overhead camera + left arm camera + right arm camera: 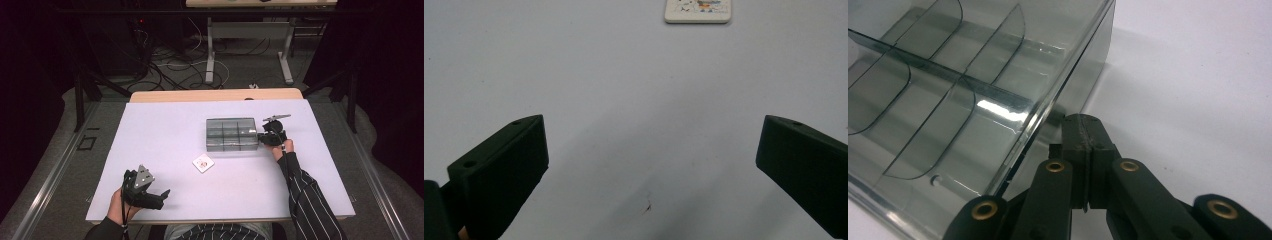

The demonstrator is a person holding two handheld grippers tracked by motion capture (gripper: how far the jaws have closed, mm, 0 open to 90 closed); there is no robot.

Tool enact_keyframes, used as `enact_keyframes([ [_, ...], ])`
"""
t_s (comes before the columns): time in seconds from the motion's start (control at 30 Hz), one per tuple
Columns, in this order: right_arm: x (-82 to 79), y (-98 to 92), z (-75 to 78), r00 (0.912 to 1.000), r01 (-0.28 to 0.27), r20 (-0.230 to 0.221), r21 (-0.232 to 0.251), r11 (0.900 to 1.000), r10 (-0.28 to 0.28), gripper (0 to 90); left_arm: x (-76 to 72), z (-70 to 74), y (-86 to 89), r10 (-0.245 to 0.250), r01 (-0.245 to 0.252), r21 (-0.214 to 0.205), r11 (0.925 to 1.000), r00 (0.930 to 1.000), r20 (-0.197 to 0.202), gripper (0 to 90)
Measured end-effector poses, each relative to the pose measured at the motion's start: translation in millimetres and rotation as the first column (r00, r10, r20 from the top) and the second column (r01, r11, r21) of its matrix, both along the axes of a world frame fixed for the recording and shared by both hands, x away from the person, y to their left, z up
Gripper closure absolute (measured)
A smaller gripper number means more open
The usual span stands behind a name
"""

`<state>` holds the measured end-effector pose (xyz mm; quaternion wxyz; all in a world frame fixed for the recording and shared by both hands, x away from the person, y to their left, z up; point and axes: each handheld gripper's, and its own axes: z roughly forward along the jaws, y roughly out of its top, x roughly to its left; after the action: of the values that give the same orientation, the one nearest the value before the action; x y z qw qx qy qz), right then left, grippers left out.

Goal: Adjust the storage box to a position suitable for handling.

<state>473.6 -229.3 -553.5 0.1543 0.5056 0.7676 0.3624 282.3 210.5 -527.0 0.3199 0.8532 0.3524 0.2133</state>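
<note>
Clear smoky plastic box [232,134], 6 compartments in 2 rows.

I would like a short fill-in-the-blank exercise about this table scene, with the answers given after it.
1. The clear box is divided into ___ compartments.
2. The jaws of the right gripper are ___, with nothing between them, beside the box's end wall.
3. The jaws of the left gripper stand ___ above the bare table.
4. The small white card lies ___ the box, on the table.

Missing words: six; shut; open; outside
</note>
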Motion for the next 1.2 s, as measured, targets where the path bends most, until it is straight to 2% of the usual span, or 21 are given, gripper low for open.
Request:
enact_keyframes([
  [0.13, 0.3, 1.3, -0.2, 1.0000, -0.005, 0.009, 0.002, 1.0000, 0.005, 90.0, -0.2, -0.3, -0.2, 0.002, -0.002, -0.006, 1.0000, 1.0000, 0.001, 0.4],
  [0.17, -0.8, 3.5, 0.8, 1.0000, 0.005, -0.003, 0.004, 1.0000, -0.005, 90.0, -0.3, -0.2, -0.2, 0.002, -0.002, -0.006, 1.0000, 1.0000, 0.002, 0.4],
  [0.23, -0.3, 4.8, 0.7, 0.9999, -0.006, 0.011, 0.002, 1.0000, 0.006, 90.0, -0.3, -0.3, -0.2, 0.002, -0.002, -0.005, 1.0000, 1.0000, 0.002, 0.4],
  [0.3, -0.7, 6.2, 1.0, 1.0000, -0.003, -0.001, 0.005, 1.0000, 0.003, 90.0, -0.3, -0.3, -0.3, 0.003, -0.003, -0.005, 1.0000, 1.0000, 0.002, 0.4],
  [0.33, 0.4, 7.8, 0.3, 0.9998, -0.016, 0.013, 0.004, 0.9999, 0.016, 90.0, -0.3, -0.3, -0.3, 0.002, -0.002, -0.003, 1.0000, 1.0000, 0.002, 0.4],
  [0.4, -0.3, 9.8, 0.7, 0.9999, -0.011, 0.002, 0.005, 0.9999, 0.011, 90.0, -0.3, -0.3, -0.3, 0.002, -0.002, -0.003, 1.0000, 1.0000, 0.002, 0.4],
  [0.8, -2.1, 19.9, 1.4, 0.9992, -0.039, 0.011, 0.014, 0.9991, 0.039, 90.0, -0.5, -0.2, -0.3, 0.001, -0.001, -0.003, 1.0000, 1.0000, 0.003, 0.4],
  [0.83, -2.8, 20.9, 1.7, 0.9993, -0.037, 0.002, 0.017, 0.9992, 0.037, 90.0, -0.6, -0.3, -0.4, 0.001, -0.001, -0.003, 1.0000, 1.0000, 0.003, 0.4],
  [1.2, -3.7, 29.5, 0.8, 0.9984, -0.052, 0.021, 0.006, 0.9986, 0.052, 90.0, -0.7, -0.2, -0.3, 0.001, -0.001, 0.000, 1.0000, 1.0000, 0.007, 0.4],
])
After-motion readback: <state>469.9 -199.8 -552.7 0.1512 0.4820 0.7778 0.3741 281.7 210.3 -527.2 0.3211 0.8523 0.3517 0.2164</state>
